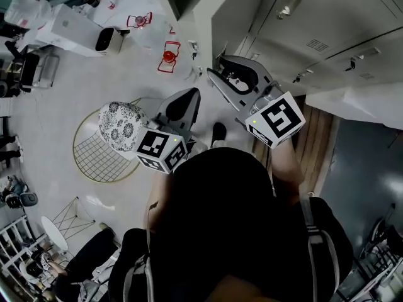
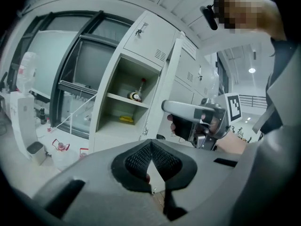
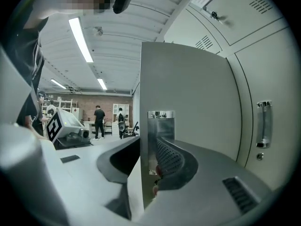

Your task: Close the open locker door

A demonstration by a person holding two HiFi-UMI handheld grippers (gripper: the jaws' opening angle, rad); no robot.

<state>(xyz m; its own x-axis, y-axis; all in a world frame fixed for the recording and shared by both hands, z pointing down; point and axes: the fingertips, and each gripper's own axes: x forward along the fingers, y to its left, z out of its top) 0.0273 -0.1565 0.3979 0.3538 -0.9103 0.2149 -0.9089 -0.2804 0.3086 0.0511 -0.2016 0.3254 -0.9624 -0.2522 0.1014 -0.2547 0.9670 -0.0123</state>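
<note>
Right claw (image 3: 150, 160) is clamping the open locker door (image 3: 188, 93) by its edge; left claw (image 2: 151, 146) is hanging closed, empty.

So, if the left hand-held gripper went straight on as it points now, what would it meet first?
Most likely the open locker door, standing nearly edge-on ahead of the left hand-held gripper. Slightly left of it, the line would enter the open compartment; depth is unclear.

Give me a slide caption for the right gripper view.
Jaws of the right gripper closed on the edge of the open grey metal locker door, at its shiny latch plate.
</note>
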